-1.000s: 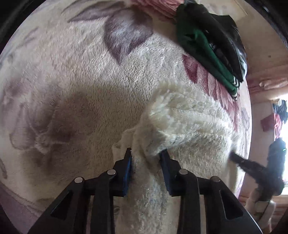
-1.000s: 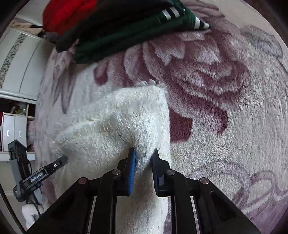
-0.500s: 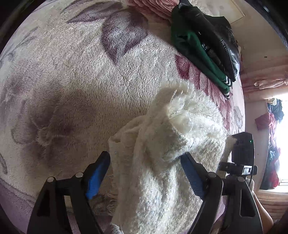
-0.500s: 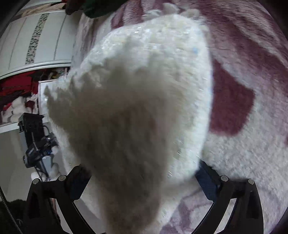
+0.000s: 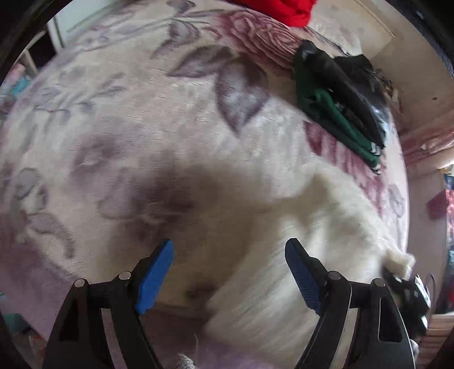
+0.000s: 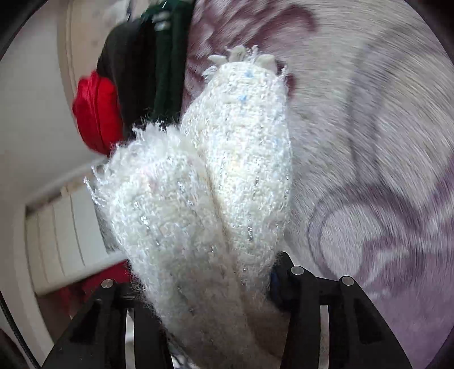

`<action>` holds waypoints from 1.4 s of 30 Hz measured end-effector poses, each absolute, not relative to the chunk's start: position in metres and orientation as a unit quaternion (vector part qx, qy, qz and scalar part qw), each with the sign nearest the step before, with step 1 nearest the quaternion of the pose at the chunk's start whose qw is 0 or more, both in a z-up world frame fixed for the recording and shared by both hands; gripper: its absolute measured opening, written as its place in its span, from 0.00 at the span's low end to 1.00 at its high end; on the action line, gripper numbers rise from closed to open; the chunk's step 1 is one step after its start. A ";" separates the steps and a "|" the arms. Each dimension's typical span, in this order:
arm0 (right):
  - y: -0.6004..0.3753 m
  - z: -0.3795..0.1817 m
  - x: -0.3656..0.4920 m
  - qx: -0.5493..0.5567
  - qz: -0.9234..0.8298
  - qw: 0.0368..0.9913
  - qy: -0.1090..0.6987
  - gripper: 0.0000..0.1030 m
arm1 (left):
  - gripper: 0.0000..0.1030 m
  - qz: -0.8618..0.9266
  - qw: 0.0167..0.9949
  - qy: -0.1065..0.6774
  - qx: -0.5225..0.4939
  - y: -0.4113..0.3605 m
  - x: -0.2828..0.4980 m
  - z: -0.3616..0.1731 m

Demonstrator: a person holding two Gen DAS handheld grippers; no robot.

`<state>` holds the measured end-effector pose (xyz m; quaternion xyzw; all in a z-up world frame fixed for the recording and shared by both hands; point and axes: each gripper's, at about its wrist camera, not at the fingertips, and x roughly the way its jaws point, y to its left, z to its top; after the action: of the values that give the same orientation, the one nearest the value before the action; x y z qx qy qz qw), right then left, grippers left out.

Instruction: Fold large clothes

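Observation:
A fluffy white knitted garment [image 5: 317,227] lies bunched on the floral blanket [image 5: 142,127], blurred by motion. My left gripper [image 5: 228,269] is open and empty, its blue pads [image 5: 156,275] wide apart just short of the garment's edge. In the right wrist view the same white garment [image 6: 215,198] stands up in a thick folded bundle between my right gripper's jaws [image 6: 210,283]. The wool hides the pads, so I cannot tell how far they stand apart.
A folded stack of green and black clothes [image 5: 340,105] lies at the far right of the blanket, with a red garment [image 5: 283,11] behind it. The stack [image 6: 147,71] and red garment [image 6: 96,113] also show in the right wrist view. A white wardrobe [image 6: 56,227] stands at left.
My left gripper has let go of the white garment and pulled back, jaws wide open. My right gripper has opened wide around the bundle and swung, so the garment stands up before it.

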<state>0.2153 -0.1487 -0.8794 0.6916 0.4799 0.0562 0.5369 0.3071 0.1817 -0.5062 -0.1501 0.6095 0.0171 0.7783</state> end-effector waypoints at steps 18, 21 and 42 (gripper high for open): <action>-0.185 -0.821 0.160 0.419 0.002 0.600 0.682 0.71 | 1.00 0.165 0.747 0.637 -0.098 0.228 0.208 -0.639; -0.178 -0.789 0.209 0.349 0.047 0.643 0.680 0.72 | 1.00 0.158 0.754 0.626 -0.120 0.236 0.211 -0.640; -0.049 -0.758 0.300 0.092 0.153 0.679 0.712 0.07 | 1.00 0.137 0.740 0.632 -0.184 0.147 0.164 -0.546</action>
<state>0.2999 -0.0494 -0.7583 0.0917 0.7123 0.1527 0.6789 0.1635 0.1471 -0.5457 -0.1839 0.6322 0.1369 0.7401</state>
